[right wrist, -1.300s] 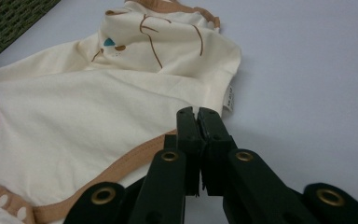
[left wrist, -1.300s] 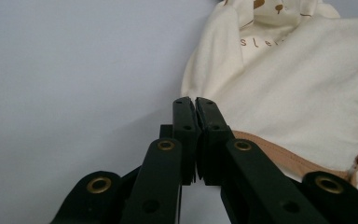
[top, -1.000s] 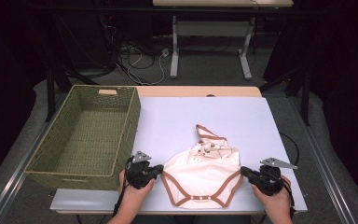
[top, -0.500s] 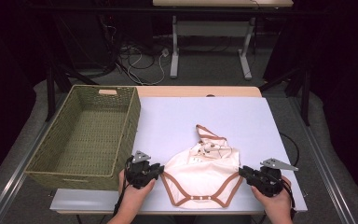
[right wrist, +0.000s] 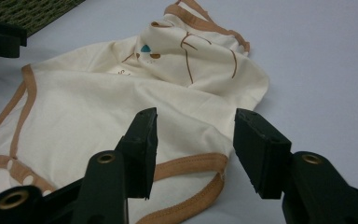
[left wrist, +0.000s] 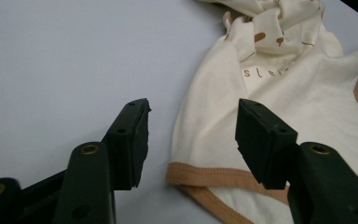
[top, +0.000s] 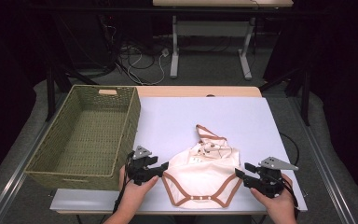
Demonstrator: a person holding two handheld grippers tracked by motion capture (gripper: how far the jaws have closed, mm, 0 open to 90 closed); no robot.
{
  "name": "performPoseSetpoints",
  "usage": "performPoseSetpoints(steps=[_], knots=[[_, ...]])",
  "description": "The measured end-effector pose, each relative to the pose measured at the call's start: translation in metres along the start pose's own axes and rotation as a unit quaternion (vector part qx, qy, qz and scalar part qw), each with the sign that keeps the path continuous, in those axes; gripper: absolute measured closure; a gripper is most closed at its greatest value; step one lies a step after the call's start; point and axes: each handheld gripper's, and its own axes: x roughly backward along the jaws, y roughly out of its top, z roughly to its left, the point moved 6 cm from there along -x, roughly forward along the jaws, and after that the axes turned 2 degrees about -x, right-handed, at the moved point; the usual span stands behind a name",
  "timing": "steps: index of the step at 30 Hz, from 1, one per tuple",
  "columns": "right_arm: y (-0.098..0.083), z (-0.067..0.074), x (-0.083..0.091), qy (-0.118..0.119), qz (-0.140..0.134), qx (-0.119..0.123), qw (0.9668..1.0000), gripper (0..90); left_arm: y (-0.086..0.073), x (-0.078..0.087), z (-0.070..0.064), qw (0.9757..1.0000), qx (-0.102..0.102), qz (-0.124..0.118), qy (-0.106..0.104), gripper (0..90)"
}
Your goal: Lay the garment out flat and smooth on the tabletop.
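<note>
Your left gripper [left wrist: 193,121] is standing with its jaws apart, having just been opening, and the pads are pressing on nothing: the brown-trimmed corner of the cream baby bodysuit [left wrist: 307,93] is lying flat on the table in the gap ahead of them, toward the 1 o'clock side of that view. Your right gripper [right wrist: 196,133] is doing the same, jaws parted and just been spreading, with the garment's other hem corner and its brown binding lying loose between and below the tips. Pulling out to the high view, your left gripper [top: 161,169] is sitting at 9 o'clock of the bodysuit [top: 203,175], tips just at its edge, and your right gripper [top: 241,176] is sitting at 3 o'clock of it, tips likewise at the fabric's edge. The bodysuit is lying spread on the white table [top: 177,121] near the front edge, snap end pointing to 6 o'clock, its bunched neck end pointing to 12 o'clock. Your hands are resting low at the table's near side. Off at 9 to 10 o'clock from the garment, the green woven basket [top: 56,163] is sitting on the table's left end, just beside your left gripper.
</note>
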Motion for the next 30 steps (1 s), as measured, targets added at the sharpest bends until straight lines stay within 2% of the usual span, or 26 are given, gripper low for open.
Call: performPoseSetpoints(steps=[1, 2, 4, 5, 9, 15, 18, 21, 24, 27, 30], knots=[[0.001, 0.0, 0.0, -0.001, -0.001, 0.003, 1.0, 47.4, 0.001, 0.0, 0.001, 1.0, -0.007, 0.003, 0.002, 43.3], [0.003, 0.001, 0.0, 0.002, -0.002, 0.005, 1.0, 47.0, 0.003, -0.001, 0.0, 1.0, -0.003, 0.0, 0.0, 42.4], [0.006, 0.003, -0.001, 0.004, -0.001, 0.012, 0.9999, 45.2, 0.007, -0.001, 0.001, 0.9999, -0.015, 0.001, 0.001, 40.7], [0.009, 0.003, -0.002, 0.002, -0.006, 0.022, 0.9997, 44.2, 0.009, -0.001, 0.0, 0.9999, -0.014, 0.0, 0.001, 40.4], [0.02, 0.003, -0.007, 0.006, -0.008, 0.031, 0.9995, 41.8, 0.019, -0.004, -0.003, 0.9997, -0.022, -0.008, -0.004, 37.7], [0.039, 0.002, -0.015, 0.004, -0.01, 0.051, 0.9987, 36.9, 0.033, -0.01, -0.008, 0.9994, -0.019, -0.014, -0.025, 36.1], [0.05, -0.001, -0.02, 0.003, -0.018, 0.063, 0.9978, 36.0, 0.04, -0.014, -0.009, 0.9993, -0.018, -0.018, -0.027, 35.7], [0.06, -0.002, -0.024, 0.004, -0.023, 0.066, 0.9975, 36.0, 0.046, -0.017, -0.008, 0.9991, -0.018, -0.024, -0.03, 34.5], [0.066, -0.004, -0.028, 0.004, -0.008, 0.052, 0.9986, 34.7, 0.051, -0.021, -0.009, 0.9989, -0.016, -0.027, -0.033, 33.8], [0.072, -0.006, -0.034, 0.004, -0.003, 0.047, 0.9989, 34.4, 0.057, -0.024, -0.011, 0.9989, -0.009, -0.025, -0.04, 33.7], [0.077, -0.008, -0.039, -0.001, 0.0, 0.048, 0.9988, 33.4, 0.062, -0.029, -0.013, 0.9989, -0.013, -0.022, -0.039, 33.4]])
